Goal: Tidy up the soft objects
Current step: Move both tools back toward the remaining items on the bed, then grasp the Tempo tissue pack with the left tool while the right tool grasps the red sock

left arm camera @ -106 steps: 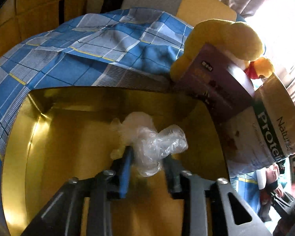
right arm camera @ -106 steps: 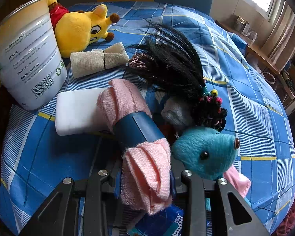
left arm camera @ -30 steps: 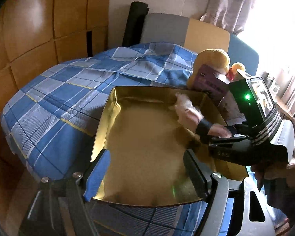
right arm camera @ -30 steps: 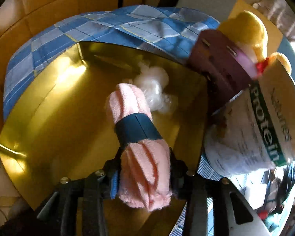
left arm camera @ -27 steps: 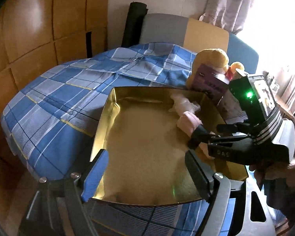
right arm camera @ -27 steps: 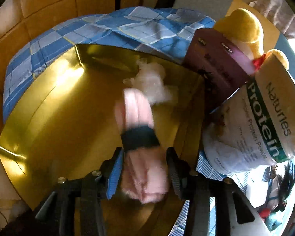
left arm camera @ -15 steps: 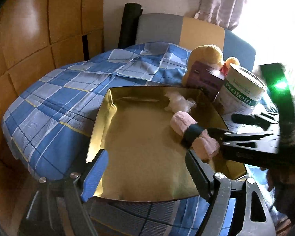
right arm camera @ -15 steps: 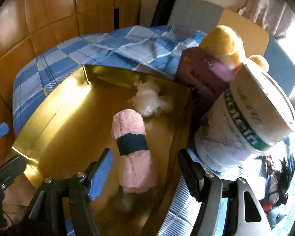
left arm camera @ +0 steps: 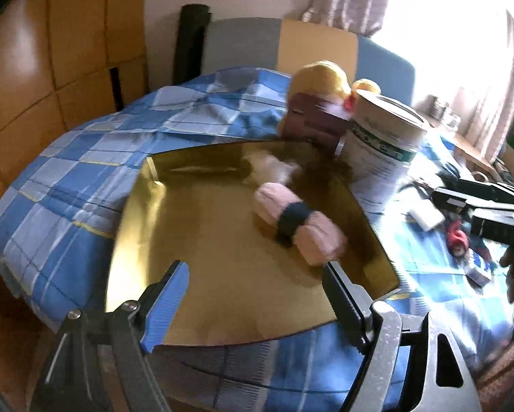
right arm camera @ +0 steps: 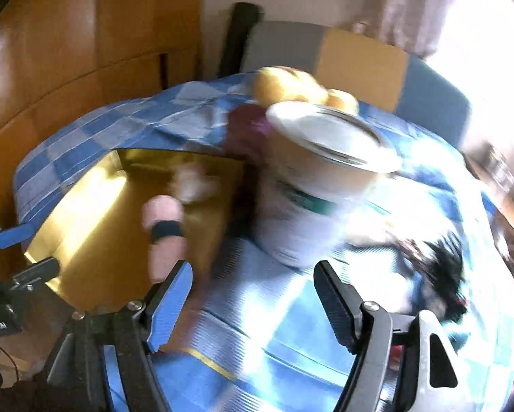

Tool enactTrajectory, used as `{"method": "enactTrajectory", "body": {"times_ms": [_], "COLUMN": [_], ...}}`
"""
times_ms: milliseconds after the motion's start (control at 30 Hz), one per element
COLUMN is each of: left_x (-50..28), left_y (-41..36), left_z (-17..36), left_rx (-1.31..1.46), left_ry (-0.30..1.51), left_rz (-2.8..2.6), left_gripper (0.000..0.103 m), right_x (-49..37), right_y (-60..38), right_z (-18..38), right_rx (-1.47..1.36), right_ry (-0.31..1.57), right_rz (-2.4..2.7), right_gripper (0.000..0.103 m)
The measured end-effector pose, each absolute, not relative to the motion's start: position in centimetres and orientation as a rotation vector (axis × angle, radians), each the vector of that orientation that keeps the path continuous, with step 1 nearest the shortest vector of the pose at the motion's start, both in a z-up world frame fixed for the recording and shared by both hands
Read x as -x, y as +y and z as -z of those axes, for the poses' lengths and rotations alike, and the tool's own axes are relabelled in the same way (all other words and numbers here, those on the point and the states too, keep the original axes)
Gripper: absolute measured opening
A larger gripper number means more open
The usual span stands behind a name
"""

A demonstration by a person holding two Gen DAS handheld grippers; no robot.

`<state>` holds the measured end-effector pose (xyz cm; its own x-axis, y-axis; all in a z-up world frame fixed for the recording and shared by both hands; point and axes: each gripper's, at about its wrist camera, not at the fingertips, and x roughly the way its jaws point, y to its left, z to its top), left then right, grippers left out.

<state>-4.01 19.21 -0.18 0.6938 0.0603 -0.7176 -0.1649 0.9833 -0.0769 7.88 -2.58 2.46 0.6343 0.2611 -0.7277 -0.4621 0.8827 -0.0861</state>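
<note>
Blue checked bedspread [left arm camera: 85,185]: gold tray [left arm camera: 202,240] holding pink towel roll [left arm camera: 300,228] and plastic wad [left arm camera: 270,166]; you're hovering left gripper [left arm camera: 257,305] and right gripper [right arm camera: 253,295], jaws open and empty, right's just widened; yellow plush [left arm camera: 320,77] and others waiting.

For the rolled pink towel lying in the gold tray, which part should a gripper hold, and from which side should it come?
Probably grip the pink towel roll across its width, near the dark band that ties it, coming down from above. It lies flat on the gold tray floor, apart from the walls, so its long sides are free; the band is likely its firmest part.
</note>
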Motion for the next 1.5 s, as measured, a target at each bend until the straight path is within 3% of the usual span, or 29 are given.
{"method": "enactTrajectory", "body": {"times_ms": [300,533,600,1133,1500], "left_x": [2.6,1.2,0.5,-5.7,-8.0], "left_y": [14.5,8.2,6.3,-11.6,-19.4], "left_z": [-0.3,-0.7,-0.4,3.7,6.6], "left_rx": [0.112,0.003,-0.016,-0.125,-0.205], "left_ry": [0.811,0.820,0.841,0.986,1.060], "left_rz": [0.098,0.286,0.327,0.638,0.627], "left_gripper": [0.082,0.087,0.087,0.087,0.090], "right_x": [-11.0,-9.8,-9.8,-7.2,-7.2], "right_y": [-22.8,-34.0,-35.0,-38.7,-39.1], "right_z": [-3.6,1.0,2.4,1.6,1.9], "right_rx": [-0.158,-0.465,-0.552,-0.781,-0.855], "right_ry": [0.787,0.799,0.857,0.719,0.695], "right_rz": [-0.002,0.296,0.311,0.312,0.253], "right_gripper": [0.082,0.082,0.082,0.082,0.082]}}
